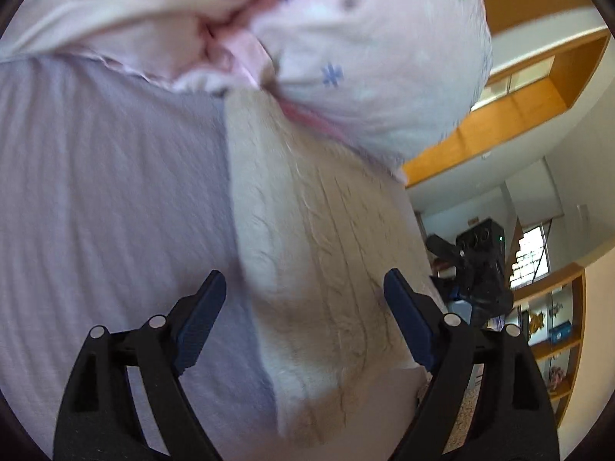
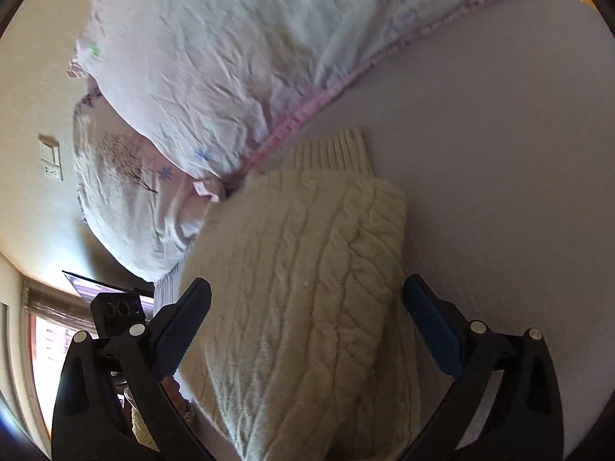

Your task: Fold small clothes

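A cream cable-knit sweater [image 2: 307,269] lies folded on the lavender bed sheet [image 2: 499,153], its ribbed cuff [image 2: 334,153] pointing toward the pillows. It also shows in the left wrist view [image 1: 315,261], blurred. My left gripper [image 1: 303,288] is open, its blue-padded jaws apart over the sweater's near end. My right gripper [image 2: 307,299] is open too, jaws spread on either side of the folded sweater, holding nothing.
Floral pink pillows [image 2: 215,57] lie at the head of the bed, touching the sweater's far end; they show in the left view [image 1: 369,57] too. A black camera device [image 1: 480,265] and wooden shelves [image 1: 557,326] stand beyond the bed edge. A wall switch [image 2: 52,157] is at left.
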A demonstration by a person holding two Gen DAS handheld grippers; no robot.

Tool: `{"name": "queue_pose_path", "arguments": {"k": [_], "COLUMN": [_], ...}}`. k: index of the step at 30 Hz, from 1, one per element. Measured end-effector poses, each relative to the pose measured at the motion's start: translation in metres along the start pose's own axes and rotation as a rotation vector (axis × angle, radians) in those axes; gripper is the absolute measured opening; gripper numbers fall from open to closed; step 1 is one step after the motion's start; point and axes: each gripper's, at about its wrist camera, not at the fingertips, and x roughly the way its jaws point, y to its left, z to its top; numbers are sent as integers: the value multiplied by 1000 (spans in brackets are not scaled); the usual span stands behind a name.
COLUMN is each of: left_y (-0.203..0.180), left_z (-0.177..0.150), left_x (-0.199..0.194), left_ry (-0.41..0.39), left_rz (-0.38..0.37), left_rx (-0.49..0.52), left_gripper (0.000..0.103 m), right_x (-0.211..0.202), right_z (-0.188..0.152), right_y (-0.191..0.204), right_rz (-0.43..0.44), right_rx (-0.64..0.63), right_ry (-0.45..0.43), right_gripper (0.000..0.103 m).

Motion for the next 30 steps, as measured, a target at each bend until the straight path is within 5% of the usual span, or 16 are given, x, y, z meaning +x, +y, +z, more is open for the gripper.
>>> {"name": "queue_pose_path", "arguments": {"k": [1, 3, 4, 7, 12, 16, 19, 21, 22, 23, 24, 30], "left_y": [-1, -5, -5, 3, 17, 45, 63, 66, 62, 58, 54, 28], "left_z": [3, 7, 11, 9, -14, -23, -36, -51, -60, -67, -74, -111], "left_x": [4, 9, 12, 0, -74, -125, -151, -171, -181, -188, -192, -185], "left_ry": [3, -12, -23, -47, -126, -190, -212, -278, -312, -337, -349, -338], "left_rz": [-7, -15, -25, -86, -51, 131, 195, 249, 293, 318, 329, 426], "left_rx": [-5, 1, -9, -16, 51, 93, 58, 102, 131, 153, 166, 221], "left_gripper": [83, 76, 60, 41, 39, 46, 56, 68, 75, 78, 80, 91], "right_x": [0, 3, 12, 17, 36, 76, 85, 78, 78, 79, 81, 86], "right_z": [-2, -2, -4, -9, -24, -40, -34, -26, -24, -23, -22, -15], "right_y": [-1, -3, -8, -7, 43, 105, 105, 93, 90, 89, 89, 113], "right_rz": [3, 9, 42, 105, 214, 139, 137, 181, 192, 193, 175, -184], "right_rx": [-14, -27, -4, 2, -134, -353, -278, -217, -201, -197, -216, -388], "right_ry": [-16, -25, 6, -29, 39, 97, 92, 34, 28, 24, 19, -161], "right_gripper": [96, 64, 52, 45, 38, 42, 77, 83, 72, 31, 15, 13]}}
